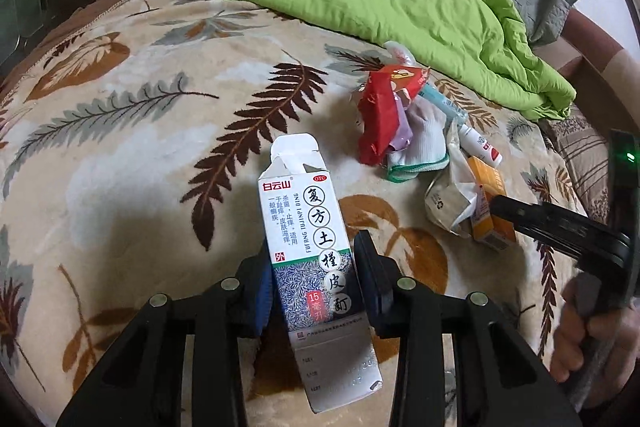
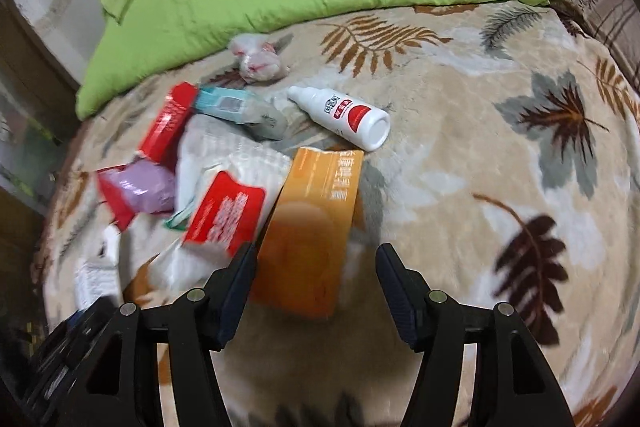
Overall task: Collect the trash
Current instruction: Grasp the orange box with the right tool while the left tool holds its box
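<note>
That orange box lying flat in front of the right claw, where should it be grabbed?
Probably across the near end of the orange box, on its two long edges, coming from the near side. It lies flat, lengthwise toward the open right claw, which is wider than the box; wrappers crowd its left edge.

The white medicine box carries a red brand patch reading 白云山, a small red oval "OTC", the large circled characters 复方土槿皮酊 running down its face, the pinyin "FUFANG TUJINPI DING" beside them, a red square with 外, and a red tag with "15" (the small print below is too fine to read). The lettering on the orange box and the white bottle is too blurred to make out.
</note>
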{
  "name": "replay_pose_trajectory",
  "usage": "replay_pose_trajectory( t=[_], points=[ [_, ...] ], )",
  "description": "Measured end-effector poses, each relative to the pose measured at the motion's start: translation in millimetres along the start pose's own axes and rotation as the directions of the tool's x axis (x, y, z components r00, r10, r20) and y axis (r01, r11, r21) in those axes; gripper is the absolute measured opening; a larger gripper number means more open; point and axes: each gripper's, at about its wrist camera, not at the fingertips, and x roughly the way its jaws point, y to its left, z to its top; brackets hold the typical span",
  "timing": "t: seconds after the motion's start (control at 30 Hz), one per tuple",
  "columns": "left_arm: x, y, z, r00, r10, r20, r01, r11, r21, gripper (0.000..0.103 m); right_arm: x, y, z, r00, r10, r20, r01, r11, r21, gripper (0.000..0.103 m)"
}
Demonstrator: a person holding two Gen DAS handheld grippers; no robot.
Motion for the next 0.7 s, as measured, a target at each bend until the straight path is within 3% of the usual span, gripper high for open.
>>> replay_pose_trajectory(
  t=[0.23, 0.27, 0.33, 0.37, 0.7],
  points=[
    [3.8, -2.8, 0.2, 1.0, -0.022, -0.003, 0.022, 1.0, 0.02, 0.036, 22.4, 12.2, 12.6, 1.0, -0.004, -0.028, 0.004, 1.0, 0.01, 0.063],
    [4.2, -3.8, -0.1, 1.0, -0.026, -0.006, 0.027, 0.999, 0.021, 0.036, 23.7, 12.6, 11.8, 0.999, 0.008, -0.032, -0.008, 1.0, 0.014, 0.056],
    [2.8, -5.5, -1.0, 1.0, -0.03, -0.002, 0.03, 0.999, 0.024, 0.036, 20.7, 13.9, 5.8, 0.999, 0.032, -0.03, -0.032, 0.999, 0.009, 0.03],
    [2.0, -6.2, -1.3, 0.999, -0.032, 0.0, 0.032, 0.999, 0.026, 0.036, 17.7, 14.7, 2.8, 0.999, 0.031, -0.025, -0.031, 1.0, 0.004, 0.028],
    [-16.5, -22.3, -8.6, 0.997, -0.047, 0.055, 0.043, 0.997, 0.063, 0.036, -54.4, 17.5, -50.3, 0.986, 0.076, 0.151, -0.07, 0.996, -0.048, 0.027]
  ],
)
